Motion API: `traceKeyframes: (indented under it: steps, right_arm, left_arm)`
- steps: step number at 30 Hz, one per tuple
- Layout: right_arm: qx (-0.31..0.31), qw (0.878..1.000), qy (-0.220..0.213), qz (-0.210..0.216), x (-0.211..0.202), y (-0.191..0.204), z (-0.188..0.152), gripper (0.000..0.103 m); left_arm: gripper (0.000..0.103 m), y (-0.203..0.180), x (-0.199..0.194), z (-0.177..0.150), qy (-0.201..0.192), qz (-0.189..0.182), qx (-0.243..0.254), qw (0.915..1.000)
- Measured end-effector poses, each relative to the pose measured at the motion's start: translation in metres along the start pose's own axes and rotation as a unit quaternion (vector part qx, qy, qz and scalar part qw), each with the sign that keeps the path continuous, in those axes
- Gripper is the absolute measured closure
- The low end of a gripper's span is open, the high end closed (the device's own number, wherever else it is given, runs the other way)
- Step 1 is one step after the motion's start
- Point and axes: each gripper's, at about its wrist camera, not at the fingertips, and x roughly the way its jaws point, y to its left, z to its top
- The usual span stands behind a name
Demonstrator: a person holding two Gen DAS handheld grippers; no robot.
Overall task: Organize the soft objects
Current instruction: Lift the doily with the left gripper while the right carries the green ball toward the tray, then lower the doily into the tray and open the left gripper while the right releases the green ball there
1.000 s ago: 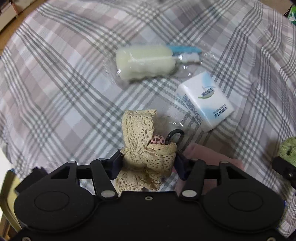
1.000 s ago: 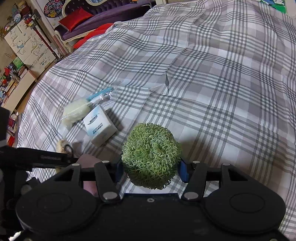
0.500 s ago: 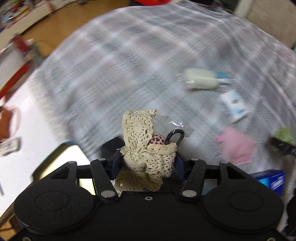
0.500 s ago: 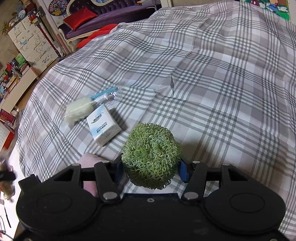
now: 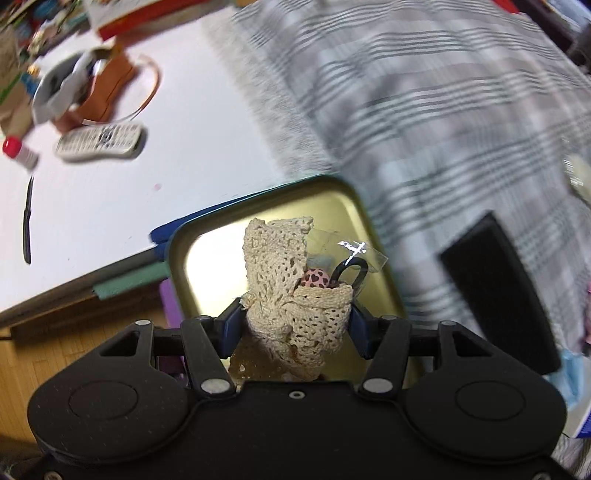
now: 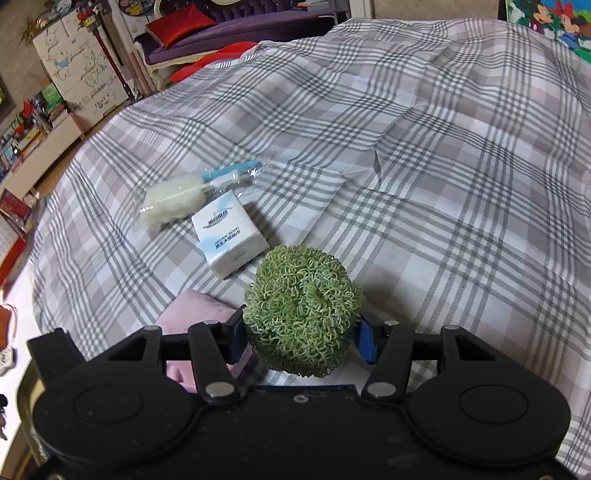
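My left gripper (image 5: 293, 326) is shut on a cream crochet bundle (image 5: 295, 295) with a pink spotted bead and a black loop in clear wrap. It hangs over a gold metal tin (image 5: 207, 266) beside the plaid bed. My right gripper (image 6: 301, 338) is shut on a green curly scrubber ball (image 6: 303, 308) above the plaid bedspread (image 6: 443, 184). On the bed lie a wrapped pale sponge brush (image 6: 175, 201), a white tissue pack (image 6: 229, 238) and a pink soft item (image 6: 192, 314) just left of the right gripper.
A white table (image 5: 129, 192) left of the bed holds a remote (image 5: 99, 142), a red-capped bottle (image 5: 18, 151), a dark pen (image 5: 27, 221) and brown clutter. A black block (image 5: 498, 291) lies on the bed's edge. Shelves and a purple sofa (image 6: 229, 29) stand beyond the bed.
My left gripper has swung far left with the crochet bundle, from over the bed to over the gold tin. The right gripper has drifted slightly, still holding the scrubber.
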Motion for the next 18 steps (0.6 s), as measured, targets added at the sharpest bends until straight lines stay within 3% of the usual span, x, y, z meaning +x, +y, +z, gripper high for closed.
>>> traceKeyframes:
  steps: [4, 8, 13, 18]
  right_arm:
    - [-0.016, 1.000, -0.003, -0.009, 0.009, 0.012, -0.006, 0.047]
    - [-0.034, 0.999, -0.030, -0.025, 0.002, 0.026, -0.017, 0.047]
    - [-0.036, 0.998, -0.056, 0.006, -0.027, 0.055, -0.026, 0.047]
    - [-0.083, 0.993, -0.078, 0.044, -0.069, 0.116, -0.032, 0.047]
  left_arm:
    - [0.048, 0.019, 0.014, 0.003, 0.008, 0.005, -0.009, 0.9999]
    - [0.048, 0.017, 0.008, 0.003, -0.002, -0.025, 0.014, 0.9996]
    - [0.048, 0.017, -0.003, 0.010, -0.009, -0.062, 0.031, 0.9975]
    - [0.048, 0.018, -0.005, 0.010, -0.028, -0.025, 0.061, 0.9974]
